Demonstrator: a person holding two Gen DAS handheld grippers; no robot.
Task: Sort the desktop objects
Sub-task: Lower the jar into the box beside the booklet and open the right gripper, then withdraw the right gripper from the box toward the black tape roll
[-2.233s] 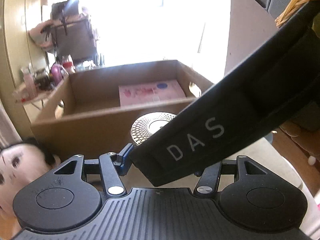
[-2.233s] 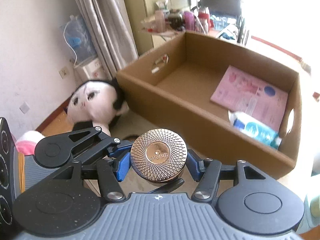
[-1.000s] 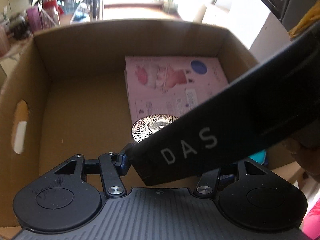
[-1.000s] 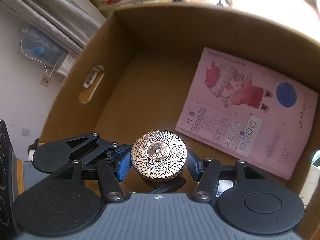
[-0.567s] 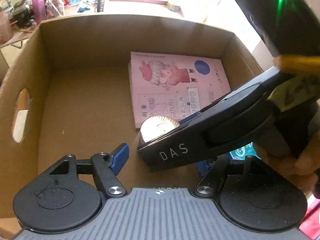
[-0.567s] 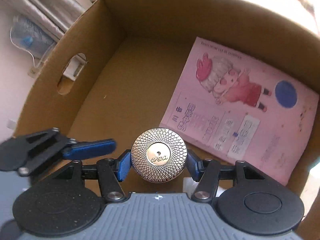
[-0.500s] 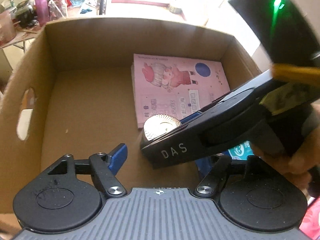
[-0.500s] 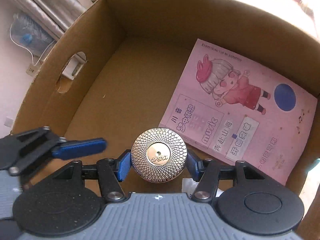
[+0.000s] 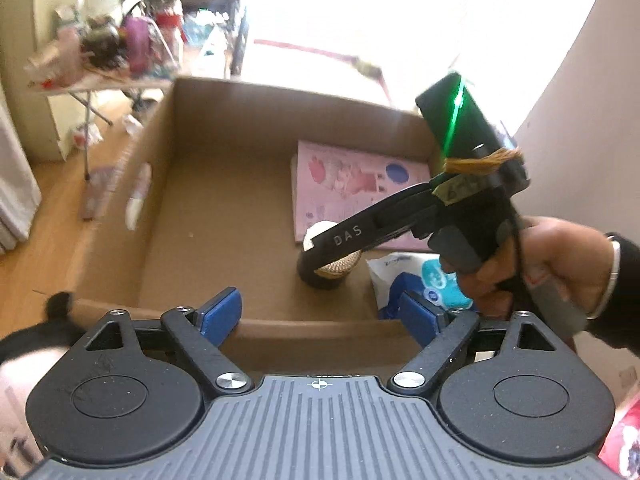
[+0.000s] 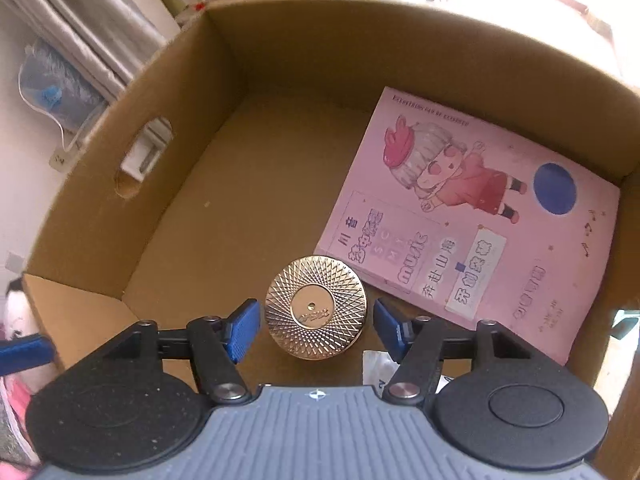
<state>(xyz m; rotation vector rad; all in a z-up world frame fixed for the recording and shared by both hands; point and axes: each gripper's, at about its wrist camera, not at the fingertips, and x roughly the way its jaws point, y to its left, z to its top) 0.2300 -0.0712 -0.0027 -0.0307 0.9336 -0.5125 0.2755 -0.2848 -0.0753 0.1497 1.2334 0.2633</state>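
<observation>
Right wrist view, nearest item: right gripper (image 10: 316, 326), jaws just opened further, blue pads standing clear on either side of the gold-lidded jar (image 10: 316, 307); nothing gripped. Jar: upright on the floor of the cardboard box (image 10: 100, 216), near corner, just beside the pink booklet (image 10: 472, 232). A pale packet (image 9: 424, 276) lies close by on the booklet side.
Left gripper (image 9: 320, 316): jaws just opened wide, empty, above the box's near wall.
Step in hand, judged: release of the jar into the box. Next move calls for a straight lift clear of the lid without tipping the jar.
Change: a second ago the pads clamped the jar and the left gripper held the right gripper's arm; now both are let go and the left gripper is farther back.
</observation>
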